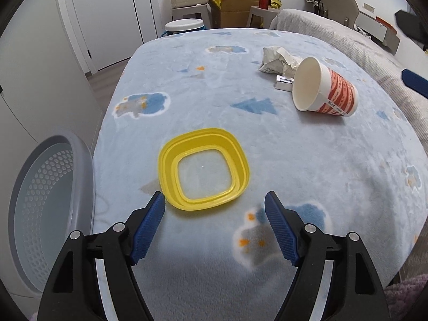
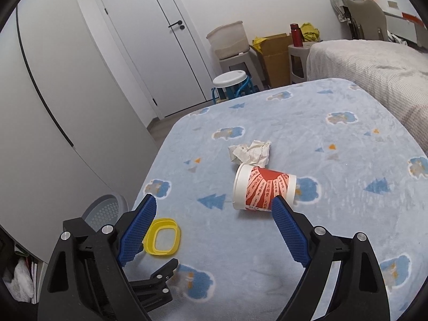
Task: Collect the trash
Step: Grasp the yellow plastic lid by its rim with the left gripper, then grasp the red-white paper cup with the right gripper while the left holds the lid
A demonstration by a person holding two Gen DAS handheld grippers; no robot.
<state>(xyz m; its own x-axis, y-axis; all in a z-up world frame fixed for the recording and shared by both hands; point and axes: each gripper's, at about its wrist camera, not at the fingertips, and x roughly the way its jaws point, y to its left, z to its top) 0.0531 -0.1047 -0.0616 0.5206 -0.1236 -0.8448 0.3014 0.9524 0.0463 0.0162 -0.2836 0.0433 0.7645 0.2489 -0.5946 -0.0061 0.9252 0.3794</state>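
The paper cup (image 2: pixel 263 190) lies on its side on the blue blanket (image 2: pixel 334 227), mouth toward the left, red printed band facing up. Crumpled paper (image 2: pixel 250 152) sits just beyond it, touching or nearly touching its rim. A small white box (image 1: pixel 285 82) lies beside the cup's mouth, between cup and paper. The yellow lid (image 1: pixel 203 171) lies flat, nearer and to the left, well apart from the cup. My left gripper (image 1: pixel 215 202) hangs just short of the lid, jaws spread, nothing between them. My right gripper (image 2: pixel 214 206) stands wide apart before the cup, gripping nothing. A gray perforated basket (image 1: pixel 40 203) stands off the blanket's left edge.
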